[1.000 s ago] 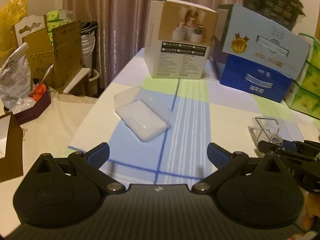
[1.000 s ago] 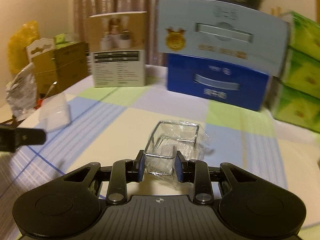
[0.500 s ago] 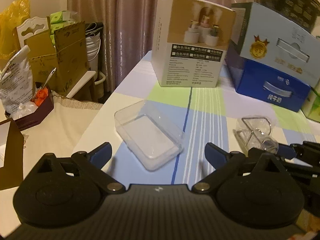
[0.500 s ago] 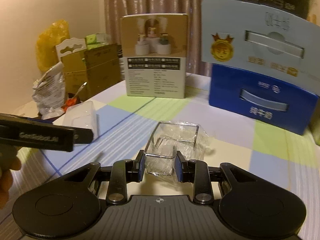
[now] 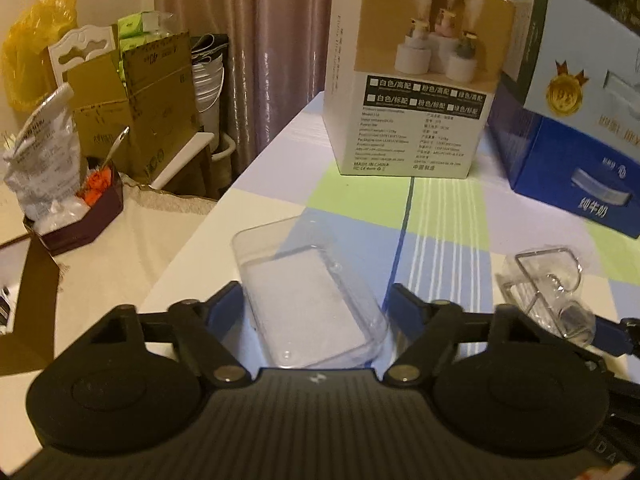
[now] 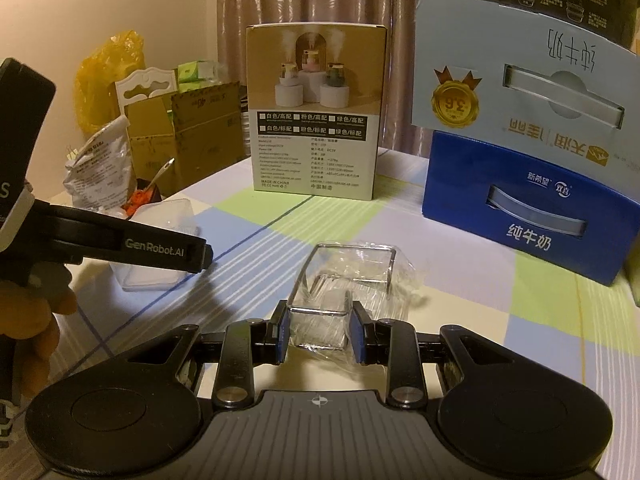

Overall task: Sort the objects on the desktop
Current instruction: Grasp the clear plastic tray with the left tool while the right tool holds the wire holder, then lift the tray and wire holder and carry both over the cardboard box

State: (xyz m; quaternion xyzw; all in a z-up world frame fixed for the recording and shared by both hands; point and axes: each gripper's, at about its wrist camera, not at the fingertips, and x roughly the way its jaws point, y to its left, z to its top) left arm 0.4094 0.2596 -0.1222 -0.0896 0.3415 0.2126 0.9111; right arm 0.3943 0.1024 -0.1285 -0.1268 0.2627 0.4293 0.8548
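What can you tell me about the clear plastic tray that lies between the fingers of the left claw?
The clear plastic tray is a shallow rectangular box of transparent plastic with rounded corners, open on top and seemingly empty. It lies flat on the checked tablecloth, turned at an angle, near the table's left edge. The left claw has just been closing around it; its blue fingers flank both long sides, and whether they already touch cannot be told.
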